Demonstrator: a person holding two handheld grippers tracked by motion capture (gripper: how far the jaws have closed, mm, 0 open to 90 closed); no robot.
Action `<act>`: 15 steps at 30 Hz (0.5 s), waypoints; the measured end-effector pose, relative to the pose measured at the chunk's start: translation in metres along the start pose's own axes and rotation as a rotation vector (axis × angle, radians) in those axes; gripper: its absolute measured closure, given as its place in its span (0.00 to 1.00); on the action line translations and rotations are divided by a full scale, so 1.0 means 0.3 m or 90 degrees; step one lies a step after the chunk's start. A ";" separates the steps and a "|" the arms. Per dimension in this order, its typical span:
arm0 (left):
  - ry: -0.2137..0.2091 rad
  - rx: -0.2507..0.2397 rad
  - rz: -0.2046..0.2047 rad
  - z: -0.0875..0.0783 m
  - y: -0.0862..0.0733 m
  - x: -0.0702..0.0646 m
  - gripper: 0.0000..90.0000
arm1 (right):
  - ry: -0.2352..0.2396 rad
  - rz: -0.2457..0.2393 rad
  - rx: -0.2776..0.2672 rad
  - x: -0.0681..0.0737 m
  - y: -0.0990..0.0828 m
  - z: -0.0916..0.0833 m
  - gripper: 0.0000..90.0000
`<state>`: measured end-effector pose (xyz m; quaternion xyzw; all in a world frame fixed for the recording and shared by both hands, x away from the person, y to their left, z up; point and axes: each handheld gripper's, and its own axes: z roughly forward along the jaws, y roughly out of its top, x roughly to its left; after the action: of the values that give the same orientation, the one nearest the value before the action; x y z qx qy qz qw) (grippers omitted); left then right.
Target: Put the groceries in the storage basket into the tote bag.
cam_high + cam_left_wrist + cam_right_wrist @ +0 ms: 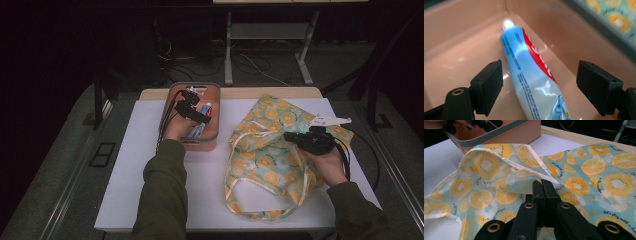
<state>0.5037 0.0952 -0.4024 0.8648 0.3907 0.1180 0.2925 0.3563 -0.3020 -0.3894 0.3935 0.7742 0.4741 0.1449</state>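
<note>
On the white table (150, 200), left hand-held gripper (539, 85) gapes astride toothpaste (531, 75); right (543, 187) pinches bag (499, 182).

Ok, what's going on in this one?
A person at a table works a claw in each hand. The left claw is down inside a pink bin, open, its jaws standing either side of a toothpaste tube lying on the bin's floor without pressing on it. The right claw is shut on a fold of the lemon-print cloth bag lying beside the bin, at the bag's opening. The tube is not yet gripped.
</note>
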 end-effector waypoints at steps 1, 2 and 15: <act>0.009 0.017 0.007 0.013 -0.002 -0.001 0.22 | 0.001 0.000 0.000 0.000 0.000 0.000 1.00; 0.013 0.031 0.012 0.022 -0.003 -0.002 0.23 | 0.000 -0.001 0.001 0.001 0.000 0.000 1.00; -0.018 0.057 -0.003 0.043 -0.009 0.011 0.49 | -0.003 -0.002 0.004 -0.003 -0.004 -0.003 1.00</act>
<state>0.5098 0.0937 -0.4146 0.8778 0.3931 0.0879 0.2594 0.3557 -0.3036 -0.3901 0.3936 0.7759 0.4708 0.1461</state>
